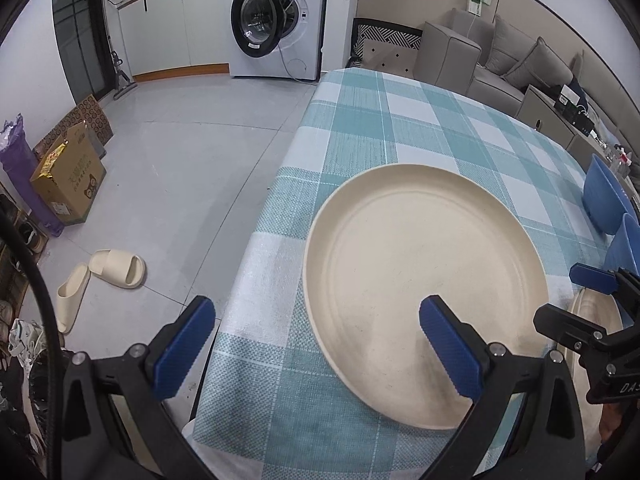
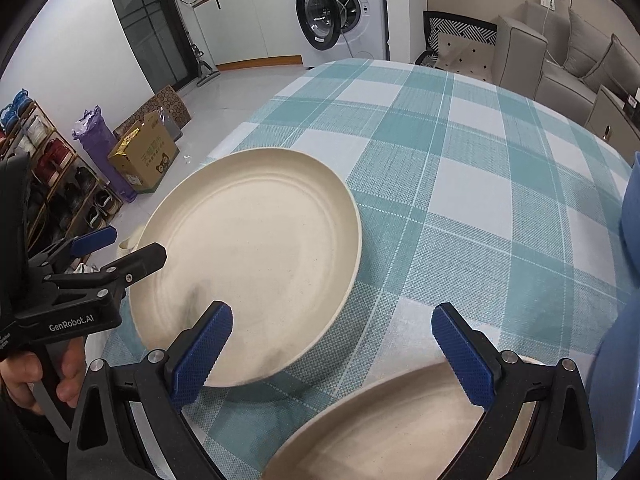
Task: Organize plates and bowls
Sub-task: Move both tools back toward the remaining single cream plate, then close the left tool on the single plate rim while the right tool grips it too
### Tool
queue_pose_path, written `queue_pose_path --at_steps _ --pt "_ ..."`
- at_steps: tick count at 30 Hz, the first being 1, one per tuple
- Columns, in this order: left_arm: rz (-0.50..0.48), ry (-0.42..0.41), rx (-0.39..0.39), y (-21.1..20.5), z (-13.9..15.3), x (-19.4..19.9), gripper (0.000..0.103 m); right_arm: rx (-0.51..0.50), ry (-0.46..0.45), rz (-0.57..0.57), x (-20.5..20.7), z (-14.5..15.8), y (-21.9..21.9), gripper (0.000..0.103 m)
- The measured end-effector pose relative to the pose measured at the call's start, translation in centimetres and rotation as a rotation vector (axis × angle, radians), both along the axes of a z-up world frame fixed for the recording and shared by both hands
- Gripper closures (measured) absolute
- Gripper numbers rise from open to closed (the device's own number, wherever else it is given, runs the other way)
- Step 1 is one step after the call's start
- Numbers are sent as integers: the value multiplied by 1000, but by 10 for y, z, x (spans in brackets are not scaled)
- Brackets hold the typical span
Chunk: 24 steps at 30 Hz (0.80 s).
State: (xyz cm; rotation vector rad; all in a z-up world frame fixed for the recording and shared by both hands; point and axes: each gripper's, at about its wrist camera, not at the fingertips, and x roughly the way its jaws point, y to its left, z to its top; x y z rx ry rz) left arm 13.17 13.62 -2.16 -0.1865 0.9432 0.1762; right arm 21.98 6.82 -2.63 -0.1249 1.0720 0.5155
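A large cream plate [image 1: 420, 280] lies on the checked tablecloth near the table's left edge; it also shows in the right wrist view [image 2: 256, 256]. My left gripper [image 1: 316, 328] is open and empty, with its right finger over the plate's near rim and its left finger off the table edge. It also shows in the right wrist view [image 2: 120, 248]. A second cream plate [image 2: 392, 428] lies close under my right gripper [image 2: 332, 340], which is open and empty. Blue bowls [image 1: 608, 208] stand at the right.
The table [image 2: 460, 152] has a teal and white checked cloth. Off its left edge are the floor, slippers [image 1: 108, 272], a cardboard box [image 1: 68, 176] and a shoe rack [image 2: 48, 168]. A washing machine [image 1: 276, 20] and a sofa [image 1: 500, 52] stand beyond.
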Motion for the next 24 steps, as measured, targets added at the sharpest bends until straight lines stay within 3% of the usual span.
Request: queue_pose_path --at_steps 4,6,11,13,15,20,24 --pt "-5 1 -3 0 -5 1 2 -7 5 3 4 -5 2 6" --pt "-2 6 -1 1 -7 1 3 -11 9 7 4 -6 4 15" --pt "-6 4 -2 2 -8 0 13 -22 12 27 4 -9 9 22" --pt "-11 11 -5 2 -9 1 22 -31 6 35 3 -10 11 24" --pt "-14 22 -9 1 -11 2 38 -28 7 38 3 -10 12 28" --pt "-36 35 -15 -1 -15 4 58 -26 11 45 2 -13 16 44" --pt "-61 25 -29 -2 -14 3 75 -36 0 48 0 -14 18 49"
